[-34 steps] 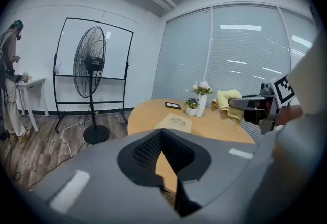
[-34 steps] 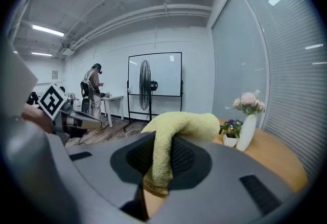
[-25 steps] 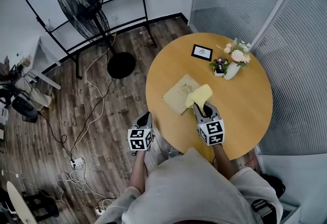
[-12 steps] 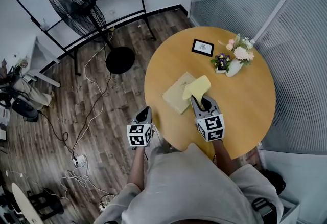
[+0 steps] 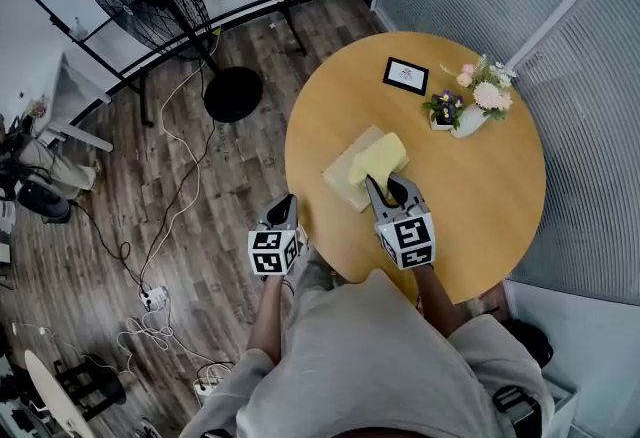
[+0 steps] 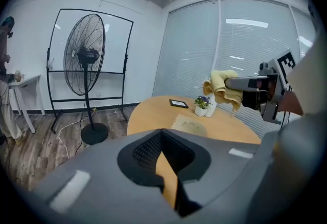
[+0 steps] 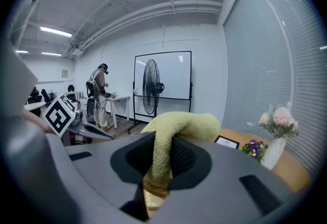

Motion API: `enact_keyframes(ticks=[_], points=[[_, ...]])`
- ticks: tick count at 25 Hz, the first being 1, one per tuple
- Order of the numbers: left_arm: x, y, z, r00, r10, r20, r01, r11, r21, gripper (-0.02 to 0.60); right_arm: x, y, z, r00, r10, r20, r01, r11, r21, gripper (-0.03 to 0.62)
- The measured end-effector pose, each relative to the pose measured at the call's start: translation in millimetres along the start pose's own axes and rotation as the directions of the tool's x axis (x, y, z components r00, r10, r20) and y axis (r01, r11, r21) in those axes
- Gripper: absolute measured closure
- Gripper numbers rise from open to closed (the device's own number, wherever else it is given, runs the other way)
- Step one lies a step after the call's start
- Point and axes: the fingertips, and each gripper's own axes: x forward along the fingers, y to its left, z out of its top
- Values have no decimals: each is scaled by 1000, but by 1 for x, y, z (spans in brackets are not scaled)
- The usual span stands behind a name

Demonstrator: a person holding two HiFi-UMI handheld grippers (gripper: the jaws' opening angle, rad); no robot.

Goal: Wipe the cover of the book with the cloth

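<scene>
Right gripper (image 5: 386,184) clamps a yellow cloth (image 5: 378,158) over the book (image 5: 345,171) on the table (image 5: 480,186); left gripper (image 5: 285,209), jaws together, hangs beside it.

The round wooden table (image 5: 500,196) carries a book (image 5: 345,171), a framed card (image 5: 405,76), a flower vase (image 5: 468,123) and a flowerpot (image 5: 444,112).

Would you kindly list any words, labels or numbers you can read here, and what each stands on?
Book cover: a printed design, too small to read.
Framed card: its print is too small to read.
Cloth: no print visible.
No text can be read anywhere.
</scene>
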Motion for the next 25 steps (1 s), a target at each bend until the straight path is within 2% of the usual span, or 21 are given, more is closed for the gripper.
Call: enact_keyframes(ticks=[12,25], points=[[36,15,-1,995,-80,-54,80,997,1,571,51,22,3,998,33,-48,-34,999,-14,528],[38,36,-10,997,-47,-68,45,998,-36,571,95,37,-30,983,107,-147,-111,994,-14,528]])
